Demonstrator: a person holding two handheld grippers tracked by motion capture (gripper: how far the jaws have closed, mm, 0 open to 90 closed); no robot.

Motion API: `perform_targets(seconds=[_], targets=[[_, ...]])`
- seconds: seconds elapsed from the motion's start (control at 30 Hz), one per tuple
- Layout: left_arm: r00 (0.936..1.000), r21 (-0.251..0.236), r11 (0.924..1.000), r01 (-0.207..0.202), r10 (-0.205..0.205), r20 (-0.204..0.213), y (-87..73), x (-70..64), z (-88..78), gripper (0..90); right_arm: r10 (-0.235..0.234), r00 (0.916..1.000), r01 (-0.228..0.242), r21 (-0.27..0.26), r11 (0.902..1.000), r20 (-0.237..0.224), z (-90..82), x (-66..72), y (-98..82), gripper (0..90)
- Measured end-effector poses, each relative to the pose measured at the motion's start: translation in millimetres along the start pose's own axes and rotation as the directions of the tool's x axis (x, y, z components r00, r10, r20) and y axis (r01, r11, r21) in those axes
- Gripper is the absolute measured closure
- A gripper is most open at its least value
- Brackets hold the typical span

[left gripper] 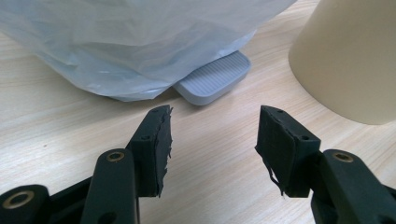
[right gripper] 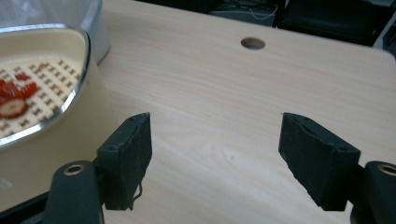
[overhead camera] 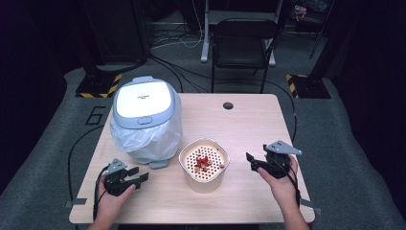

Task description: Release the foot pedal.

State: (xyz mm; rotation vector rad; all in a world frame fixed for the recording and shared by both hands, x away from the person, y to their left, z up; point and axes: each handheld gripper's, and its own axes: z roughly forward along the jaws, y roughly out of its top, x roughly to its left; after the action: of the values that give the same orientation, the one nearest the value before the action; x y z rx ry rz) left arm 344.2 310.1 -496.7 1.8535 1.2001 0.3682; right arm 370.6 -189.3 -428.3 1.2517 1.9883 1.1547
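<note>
Jaws of both grippers gape, seemingly empty, flanking the strainer bowl [overhead camera: 204,165].

High view above the table [overhead camera: 249,124], facing forward-down; two low close-ups sharing the cream bowl [overhead camera: 204,165].

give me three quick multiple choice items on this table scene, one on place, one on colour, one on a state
1. Where does the cream container with a perforated insert stand?
A. right of the bin
B. behind the bin
C. on the bin's lid

2. What colour are the food scraps in the container?
A. green
B. red
C. blue

3. How is the grey-and-white pedal bin lined with a clear plastic bag?
A. lid up
B. tipped over
C. lid closed

Key: 1 A, the high view shows it to the bin's right; 2 B, red pieces lie on the insert; 3 C, the lid lies flat on the upright bin.
</note>
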Motion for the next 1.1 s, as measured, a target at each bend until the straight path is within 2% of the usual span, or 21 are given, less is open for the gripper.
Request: perform_targets(seconds=[0.13,0.23,0.27,0.37,0.4,0.53,0.63,0.77,0.87,0.93,1.1], targets=[[0.9999,0.0,1.0,0.009,-0.009,-0.007,-2.1,2.5,1.8,44.8,0.009,0.9997,-0.01,0.045,0.9989,0.025,0.8,-3.8,-21.6,25.4],[0.9999,0.013,0.9999,0.001,-0.001,-0.012,-2.8,5.7,2.3,44.7,-0.001,0.9991,-0.002,0.068,0.9977,0.043,2.3,-7.1,-34.4,25.5],[0.9997,0.001,0.9999,0.011,-0.011,-0.02,-3.5,5.8,3.5,44.7,-0.006,0.9988,0.002,0.073,0.9973,0.05,2.9,-8.3,-37.9,25.5],[0.9998,0.022,0.9997,0.007,-0.007,-0.021,-3.7,9.2,3.1,44.6,0.01,0.9988,-0.014,0.073,0.9972,0.048,4.8,-11.0,-47.3,25.4],[0.9996,0.009,0.9999,0.015,-0.014,-0.025,-4.4,9.5,4.8,44.7,0.007,0.9986,-0.011,0.071,0.9974,0.052,5.2,-11.7,-49.3,25.4],[0.9994,0.017,0.9994,0.029,-0.029,-0.021,-5.4,11.7,7.1,44.7,-0.011,0.9981,0.006,0.094,0.9956,0.06,11.7,-13.6,-62.6,25.4],[0.9991,0.013,0.9993,0.036,-0.036,-0.021,-5.6,11.6,7.3,44.7,-0.011,0.9985,0.004,0.115,0.9934,0.053,14.7,-14.8,-69.4,25.4],[0.9991,0.016,0.9991,0.038,-0.038,-0.02,-6.1,10.7,8.5,44.6,-0.004,0.9992,0.0,0.109,0.9941,0.039,16.9,-16.6,-75.1,25.4],[0.9989,0.018,0.9989,0.043,-0.042,-0.021,-6.6,10.6,10.6,44.4,-0.034,0.9982,0.028,0.114,0.9931,0.05,18.9,-16.5,-77.6,25.4],[0.9988,0.021,0.9988,0.045,-0.044,-0.02,-6.8,10.7,11.2,43.9,-0.012,0.9995,0.008,0.113,0.9936,0.029,20.5,-16.0,-79.7,25.4],[0.9989,0.025,0.999,0.038,-0.037,-0.028,-7.8,11.0,12.8,43.4,-0.009,0.9997,0.006,0.113,0.9935,0.023,24.3,-14.3,-81.9,25.4]])
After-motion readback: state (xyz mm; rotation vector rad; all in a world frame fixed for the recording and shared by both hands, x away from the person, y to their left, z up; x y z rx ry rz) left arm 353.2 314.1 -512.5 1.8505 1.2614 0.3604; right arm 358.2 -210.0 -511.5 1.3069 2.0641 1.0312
